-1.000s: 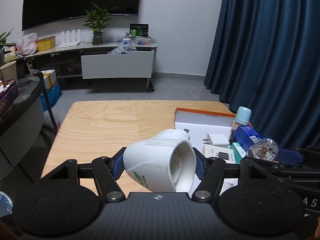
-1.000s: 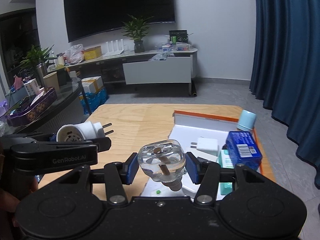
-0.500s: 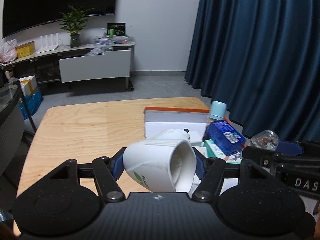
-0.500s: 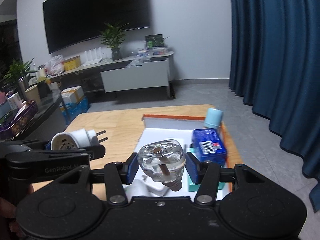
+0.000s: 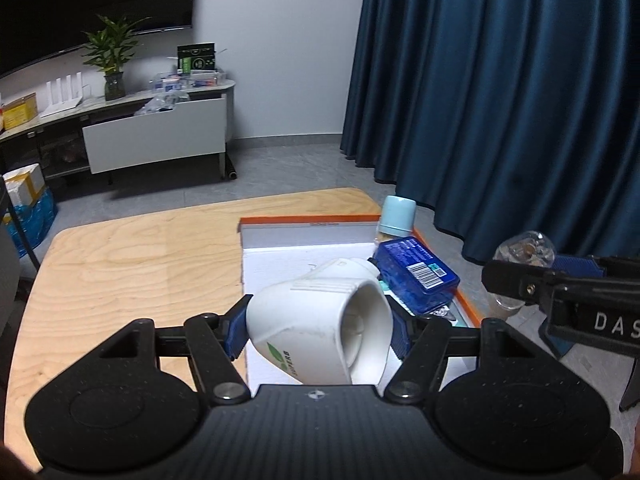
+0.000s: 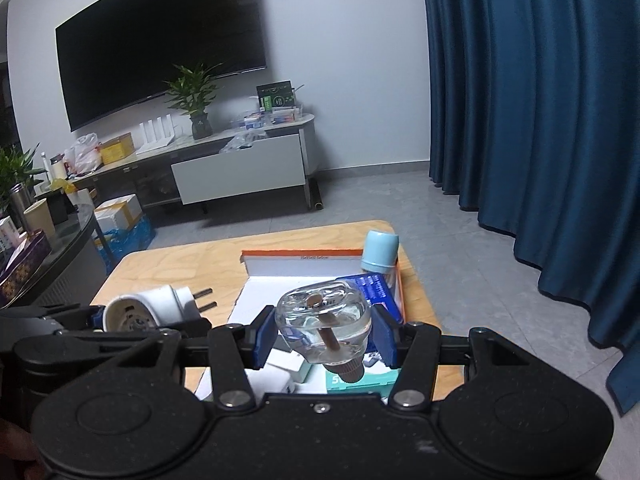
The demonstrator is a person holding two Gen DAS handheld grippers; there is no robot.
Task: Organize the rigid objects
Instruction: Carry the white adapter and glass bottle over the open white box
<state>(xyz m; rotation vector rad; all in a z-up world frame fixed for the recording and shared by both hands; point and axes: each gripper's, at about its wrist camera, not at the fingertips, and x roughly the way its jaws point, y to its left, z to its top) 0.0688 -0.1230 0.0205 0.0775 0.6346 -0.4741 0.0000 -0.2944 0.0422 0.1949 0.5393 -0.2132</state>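
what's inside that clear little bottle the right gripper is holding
The clear bottle, clamped in the right hand-held gripper, holds a brown wick rod running down to its brown neck, plus some clear liquid. How much liquid can't be judged through the glare.

White plug adapter (image 5: 316, 332): green lettering "SUPERB" on its side. Right gripper (image 5: 576, 292): white letters "DAS" on its black body. Blue box (image 5: 416, 272): barcode label, print illegible.
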